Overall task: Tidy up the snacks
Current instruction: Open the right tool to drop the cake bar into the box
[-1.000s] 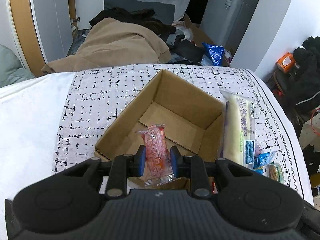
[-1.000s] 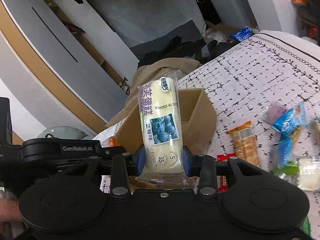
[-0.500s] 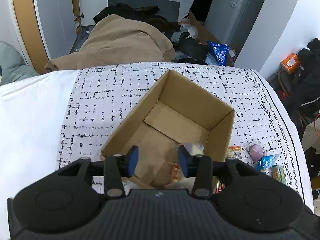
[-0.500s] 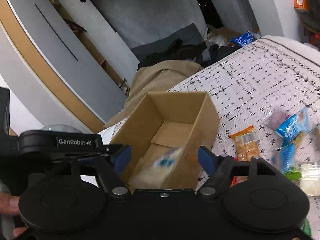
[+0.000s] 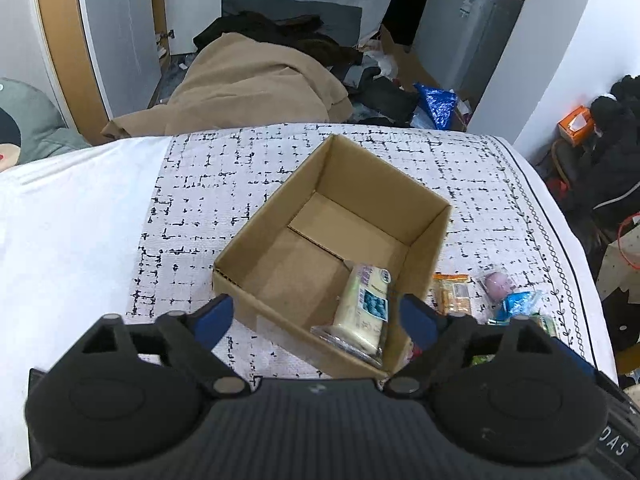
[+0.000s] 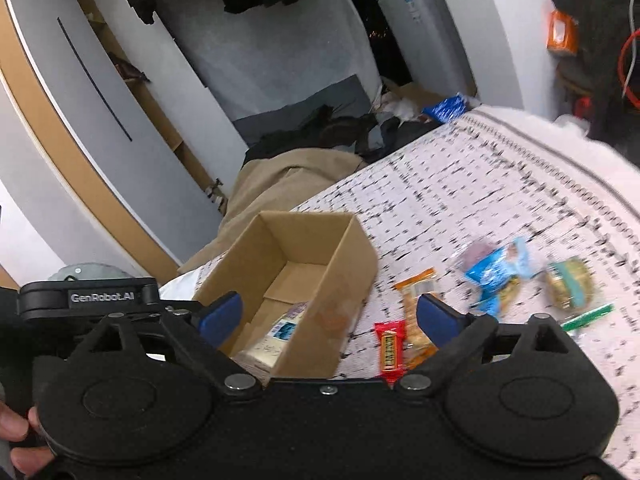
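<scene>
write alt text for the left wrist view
An open left gripper hovers over a cardboard box on a patterned cloth, with a cream snack pack in the box's near corner. More wrapped snacks lie right of the box.

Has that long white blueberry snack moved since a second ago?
Yes. It left the right claw and dropped into the cardboard box, where the white blueberry snack now leans in the near right corner.

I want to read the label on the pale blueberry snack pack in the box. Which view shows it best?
The left wrist view: the blueberry snack pack lies nearly whole and sharp inside the cardboard box. In the right wrist view, the pack is blurred and partly hidden by the box wall and gripper body.
</scene>
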Tool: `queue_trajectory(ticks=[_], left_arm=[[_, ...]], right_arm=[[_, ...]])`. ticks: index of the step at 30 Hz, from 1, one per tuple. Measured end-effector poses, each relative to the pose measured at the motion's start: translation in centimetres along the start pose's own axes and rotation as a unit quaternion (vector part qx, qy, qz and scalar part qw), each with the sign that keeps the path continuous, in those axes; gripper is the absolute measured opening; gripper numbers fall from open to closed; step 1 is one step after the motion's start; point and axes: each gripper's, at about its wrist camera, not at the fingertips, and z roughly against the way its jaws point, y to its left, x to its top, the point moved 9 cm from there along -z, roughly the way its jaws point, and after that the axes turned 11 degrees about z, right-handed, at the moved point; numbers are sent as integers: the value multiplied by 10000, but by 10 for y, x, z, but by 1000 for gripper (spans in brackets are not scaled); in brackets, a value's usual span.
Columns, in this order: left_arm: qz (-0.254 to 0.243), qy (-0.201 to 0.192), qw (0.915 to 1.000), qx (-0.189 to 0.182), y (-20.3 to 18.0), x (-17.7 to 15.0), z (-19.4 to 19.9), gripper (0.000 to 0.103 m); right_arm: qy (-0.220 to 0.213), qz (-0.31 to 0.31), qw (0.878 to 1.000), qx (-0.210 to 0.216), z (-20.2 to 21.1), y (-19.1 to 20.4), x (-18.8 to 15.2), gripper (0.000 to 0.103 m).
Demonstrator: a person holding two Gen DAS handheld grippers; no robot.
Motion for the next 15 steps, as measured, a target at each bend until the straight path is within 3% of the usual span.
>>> queue_trajectory(ticks=[5, 8, 15], left_arm=[[-158, -112, 9998, -39, -7, -8, 14, 98], [-61, 33, 9993, -357, -13, -16, 20, 103], [-190, -60, 9983, -539, -26, -28, 38, 103]], right_arm=[[-62, 183, 9996, -189, 21, -5, 1, 100], [-115, 227, 9993, -277, 32, -10, 0, 100], [-132, 179, 9985, -505, 56, -28, -5, 100]])
